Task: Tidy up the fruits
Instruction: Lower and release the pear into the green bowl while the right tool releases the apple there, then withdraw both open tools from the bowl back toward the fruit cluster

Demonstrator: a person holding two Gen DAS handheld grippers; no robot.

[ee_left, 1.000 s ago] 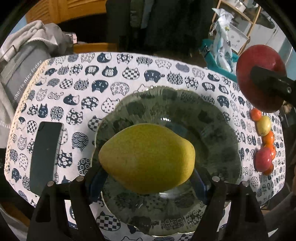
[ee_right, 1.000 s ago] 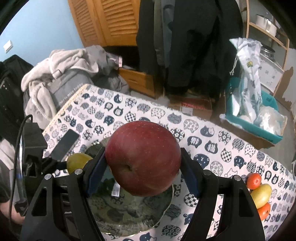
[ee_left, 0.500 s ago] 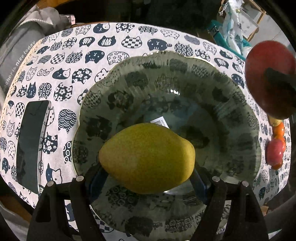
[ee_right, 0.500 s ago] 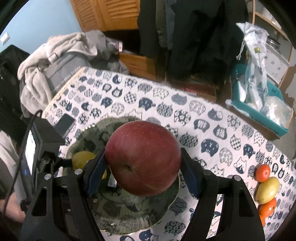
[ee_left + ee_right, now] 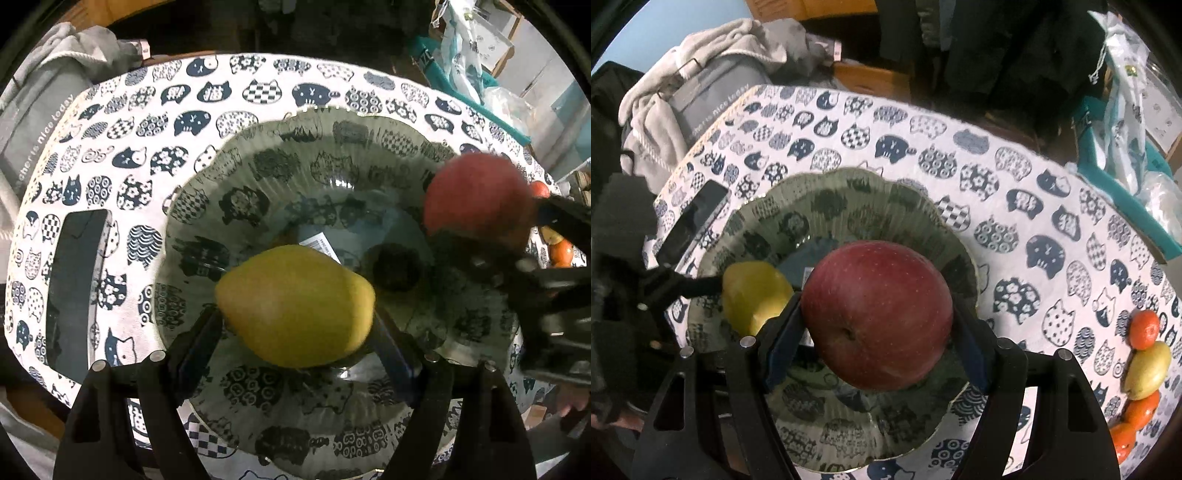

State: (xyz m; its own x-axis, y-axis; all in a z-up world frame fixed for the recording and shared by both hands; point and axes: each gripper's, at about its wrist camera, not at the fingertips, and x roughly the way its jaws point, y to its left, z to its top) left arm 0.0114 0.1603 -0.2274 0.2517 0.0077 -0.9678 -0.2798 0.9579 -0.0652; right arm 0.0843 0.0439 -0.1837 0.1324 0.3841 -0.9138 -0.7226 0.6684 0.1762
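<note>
L tongs (image 5: pixel 295 328) pinch yellow-green mango (image 5: pixel 295 306); R tongs (image 5: pixel 877 347) pinch red apple (image 5: pixel 877 317). Both fruits over glass plate (image 5: pixel 857 188) w/ fluted rim, mango left of apple. Plate on cat-print surface (image 5: pixel 1015 206); phone (image 5: pixel 74 288) beside plate; more fruit (image 5: pixel 1145 365) near surface's right edge.

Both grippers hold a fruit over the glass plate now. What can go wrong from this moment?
1. The red apple and the yellow mango hang close together over the glass plate; the right gripper and left gripper could collide.
2. Released from height, either round fruit might roll off or knock the plate.
</note>
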